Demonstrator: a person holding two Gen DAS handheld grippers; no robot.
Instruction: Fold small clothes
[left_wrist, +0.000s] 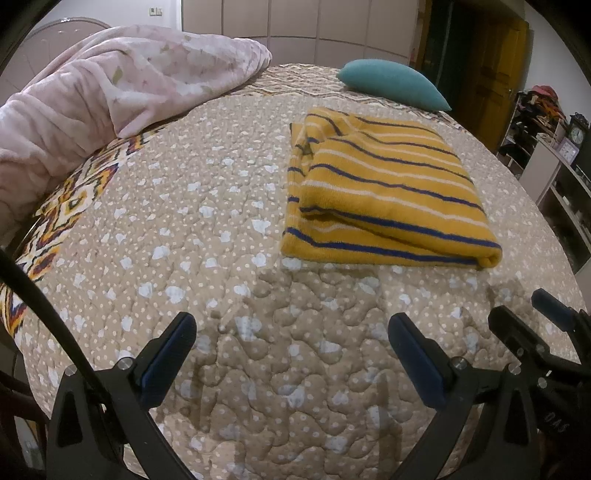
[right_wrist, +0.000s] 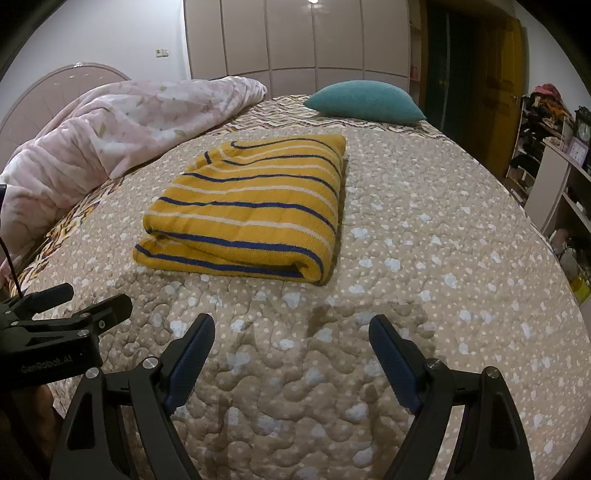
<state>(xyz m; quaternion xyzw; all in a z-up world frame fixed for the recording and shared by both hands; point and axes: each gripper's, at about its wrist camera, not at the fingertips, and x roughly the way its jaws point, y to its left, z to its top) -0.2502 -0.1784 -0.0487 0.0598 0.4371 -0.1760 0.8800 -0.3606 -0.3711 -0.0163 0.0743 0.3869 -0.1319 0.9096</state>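
A yellow knit garment with blue and white stripes (left_wrist: 380, 192) lies folded into a thick rectangle on the quilted beige bedspread (left_wrist: 207, 236). It also shows in the right wrist view (right_wrist: 255, 206). My left gripper (left_wrist: 291, 328) is open and empty, hovering over the bedspread in front of the garment and left of it. My right gripper (right_wrist: 291, 328) is open and empty, in front of the garment and slightly right of it. The right gripper shows at the lower right of the left wrist view (left_wrist: 524, 314); the left gripper shows at the lower left of the right wrist view (right_wrist: 92, 299).
A crumpled pink floral blanket (left_wrist: 110, 88) lies on the bed's far left. A teal pillow (left_wrist: 391, 85) lies at the back. Wardrobe doors (right_wrist: 295, 37) line the far wall. Shelves with clutter and a clock (left_wrist: 569, 147) stand off the bed's right side.
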